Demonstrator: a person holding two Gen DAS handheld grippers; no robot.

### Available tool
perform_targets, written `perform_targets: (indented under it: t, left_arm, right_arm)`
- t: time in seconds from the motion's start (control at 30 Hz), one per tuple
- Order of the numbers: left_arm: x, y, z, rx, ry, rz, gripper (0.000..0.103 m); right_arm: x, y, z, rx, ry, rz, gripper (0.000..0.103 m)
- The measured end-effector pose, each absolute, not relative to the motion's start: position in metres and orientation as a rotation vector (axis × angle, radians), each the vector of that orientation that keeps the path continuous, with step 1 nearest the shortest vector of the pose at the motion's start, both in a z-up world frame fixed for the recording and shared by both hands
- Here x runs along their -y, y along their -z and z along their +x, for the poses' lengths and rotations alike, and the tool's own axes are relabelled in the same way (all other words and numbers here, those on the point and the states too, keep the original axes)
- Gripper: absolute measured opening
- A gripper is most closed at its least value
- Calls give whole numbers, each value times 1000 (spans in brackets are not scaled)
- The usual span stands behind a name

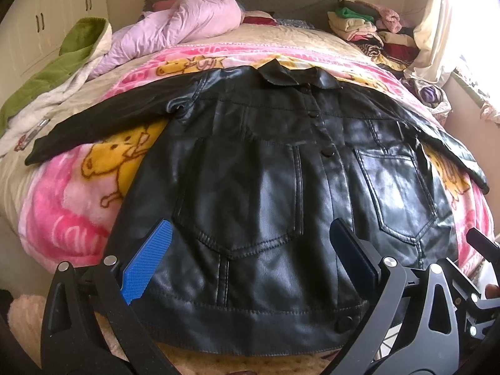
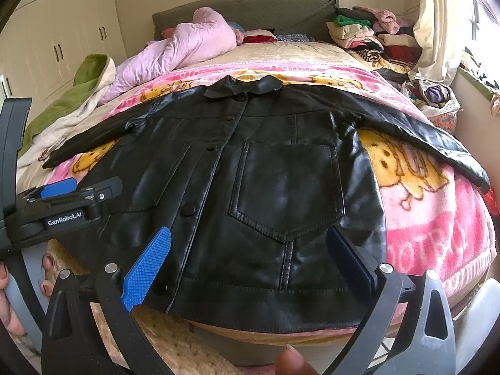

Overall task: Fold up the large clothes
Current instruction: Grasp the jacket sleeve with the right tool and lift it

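Note:
A black leather jacket (image 1: 265, 168) lies flat, front up and buttoned, on a pink cartoon blanket (image 1: 72, 212), sleeves spread to both sides. It also shows in the right wrist view (image 2: 281, 187). My left gripper (image 1: 250, 243) is open, its blue pads hovering over the left pocket near the hem, holding nothing. My right gripper (image 2: 247, 250) is open above the right pocket and hem, holding nothing. The left gripper also shows in the right wrist view (image 2: 62, 197) at the left edge.
A lilac quilt (image 1: 187, 22) and a green-and-white blanket (image 1: 62, 68) lie at the bed's far left. A pile of folded clothes (image 1: 368, 28) sits at the far right by a curtain (image 1: 434, 25). White wardrobes (image 2: 62, 31) stand on the left.

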State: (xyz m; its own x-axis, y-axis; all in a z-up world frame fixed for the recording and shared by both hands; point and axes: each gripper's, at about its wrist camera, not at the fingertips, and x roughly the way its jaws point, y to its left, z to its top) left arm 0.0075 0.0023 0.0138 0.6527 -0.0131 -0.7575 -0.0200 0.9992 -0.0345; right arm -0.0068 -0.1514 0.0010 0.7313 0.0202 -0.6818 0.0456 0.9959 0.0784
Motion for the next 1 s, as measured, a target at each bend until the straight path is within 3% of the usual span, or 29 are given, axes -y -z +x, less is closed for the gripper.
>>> perform_targets:
  t: [1.0]
  left_arm:
    - [-31,-45,142,-861,-6,-15,94]
  right_arm:
    - [180,-45,126,-708,39,229,99]
